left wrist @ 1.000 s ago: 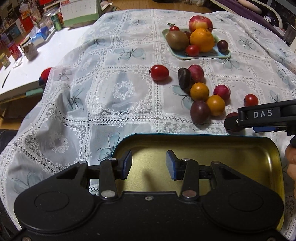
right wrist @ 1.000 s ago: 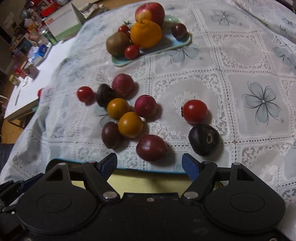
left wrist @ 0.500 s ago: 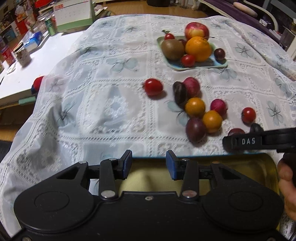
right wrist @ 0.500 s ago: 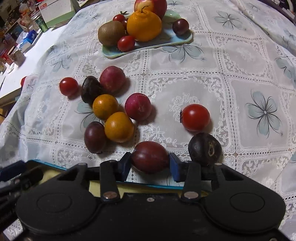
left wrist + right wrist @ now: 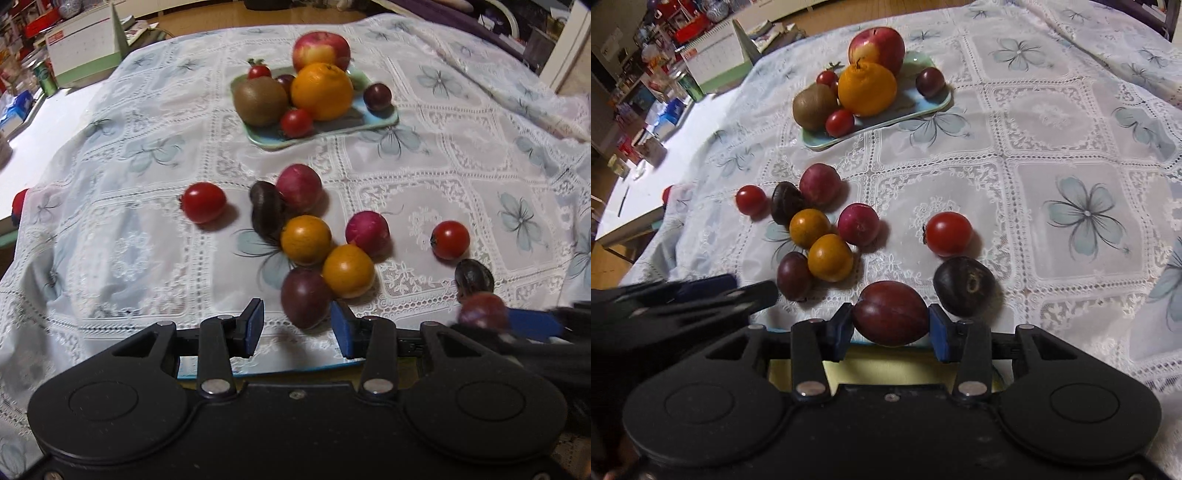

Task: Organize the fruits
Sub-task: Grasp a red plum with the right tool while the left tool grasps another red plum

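Note:
My right gripper [image 5: 891, 328] is shut on a dark red plum [image 5: 890, 313], held just above the near edge of a yellow tin tray [image 5: 886, 369]. The plum also shows in the left wrist view [image 5: 483, 312]. My left gripper [image 5: 297, 325] is open, its jaws either side of a purple plum [image 5: 306, 297] that lies on the cloth. Loose fruit lies beyond: two orange fruits [image 5: 306, 240], red-pink plums [image 5: 367, 233], cherry tomatoes [image 5: 450, 240] and dark plums [image 5: 266, 212]. A pale blue plate [image 5: 384, 122] at the back holds an apple, an orange, a kiwi and small fruits.
A lace tablecloth [image 5: 1071, 147] covers the table. A white desk [image 5: 33, 147] with boxes and clutter stands at the left. A near-black plum [image 5: 964, 286] lies right beside my right gripper's right finger. The left gripper's body shows blurred at the lower left of the right wrist view [image 5: 683, 299].
My right gripper has closed on the dark red plum and lifted it slightly. My left gripper has moved forward past the tray's edge to straddle the purple plum.

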